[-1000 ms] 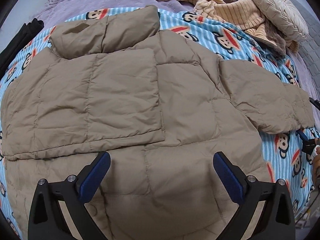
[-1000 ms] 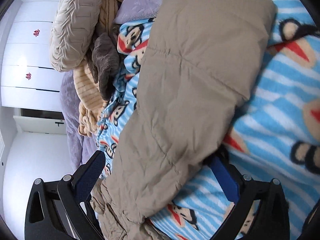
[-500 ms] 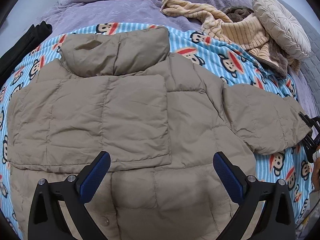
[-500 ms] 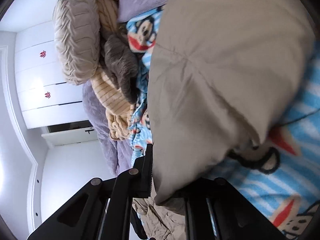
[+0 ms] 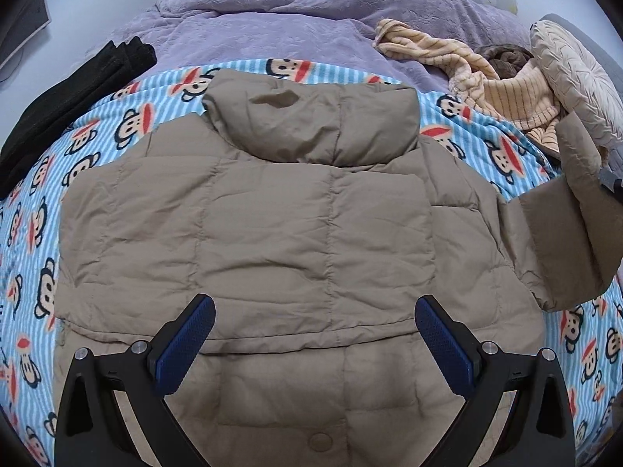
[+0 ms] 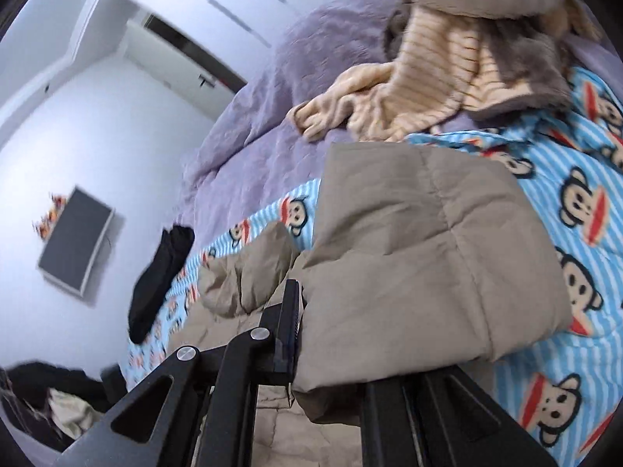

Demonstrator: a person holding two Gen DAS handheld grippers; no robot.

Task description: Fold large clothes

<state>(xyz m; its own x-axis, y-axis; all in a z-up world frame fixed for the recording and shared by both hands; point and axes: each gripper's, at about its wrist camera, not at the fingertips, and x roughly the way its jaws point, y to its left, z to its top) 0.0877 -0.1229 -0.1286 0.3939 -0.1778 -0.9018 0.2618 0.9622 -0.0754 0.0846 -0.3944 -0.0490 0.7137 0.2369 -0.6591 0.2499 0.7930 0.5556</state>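
Underneath, monkey-print blanket (image 5: pixel 97 148) covers lavender bed (image 5: pixel 311 19), white walls around

The right gripper (image 6: pixel 331 354), jaws clamped on the tan puffer jacket's sleeve (image 6: pixel 420 264), has lifted it off the bed; the left gripper (image 5: pixel 311 334) has pulled back.

The left gripper (image 5: pixel 311 334) hovers with its two blue-padded fingers (image 5: pixel 187 344) spread wide apart and nothing between them, pointing toward the far side. The right gripper (image 6: pixel 331 334) sits out at the right, raised and tilted, its black fingers (image 6: pixel 290 323) drawn close together, pinching the tan jacket sleeve (image 6: pixel 420 272)
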